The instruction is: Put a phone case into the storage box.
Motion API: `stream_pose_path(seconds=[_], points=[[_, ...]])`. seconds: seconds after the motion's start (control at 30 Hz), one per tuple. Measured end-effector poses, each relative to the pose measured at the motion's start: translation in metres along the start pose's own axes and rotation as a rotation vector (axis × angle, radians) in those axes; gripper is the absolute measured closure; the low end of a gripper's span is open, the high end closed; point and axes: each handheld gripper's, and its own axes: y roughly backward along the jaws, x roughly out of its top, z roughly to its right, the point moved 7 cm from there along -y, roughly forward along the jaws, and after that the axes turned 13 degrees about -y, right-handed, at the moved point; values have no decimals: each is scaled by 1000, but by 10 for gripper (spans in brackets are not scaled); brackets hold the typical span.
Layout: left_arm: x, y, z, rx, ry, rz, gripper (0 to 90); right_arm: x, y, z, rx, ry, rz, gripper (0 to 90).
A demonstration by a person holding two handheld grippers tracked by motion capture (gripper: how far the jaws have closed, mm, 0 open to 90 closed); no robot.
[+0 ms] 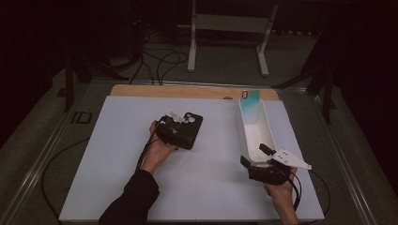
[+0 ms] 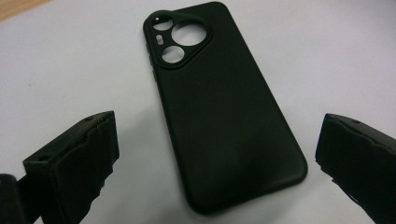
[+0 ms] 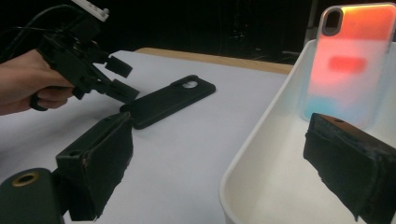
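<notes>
Right gripper point(image 1: 263, 158) lower right of the high view, jaws wide, straddling the near rim of the white tray point(image 1: 244, 136). Left gripper point(image 1: 180, 123) at centre left, wide open, hand low over the black phone case point(image 2: 219, 102). Iridescent phone case point(image 3: 348, 60) leans upright in the tray's far end.

Two phone cases are on view. One is a black phone case point(image 2: 224, 116), lying flat on the table point(image 1: 117, 154) at about 10 o'clock from the table's middle. The other is a gradient phone case point(image 3: 348, 60), orange fading to pale blue, standing against the far end of one white tray point(image 1: 244, 136) at about 2 o'clock. Two tools are there: the left tool point(image 1: 174, 123) and the right tool point(image 1: 256, 155). There is one table.
</notes>
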Motion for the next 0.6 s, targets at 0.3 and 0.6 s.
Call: stream_pose_path(seconds=[0.3,0.6], points=[[6,-21,-1,-13,23,-65,1,1,0,1,1,-2,5,81],[4,-35,-5,-22,67,-114,8,1,0,1,5,-7,6,81]])
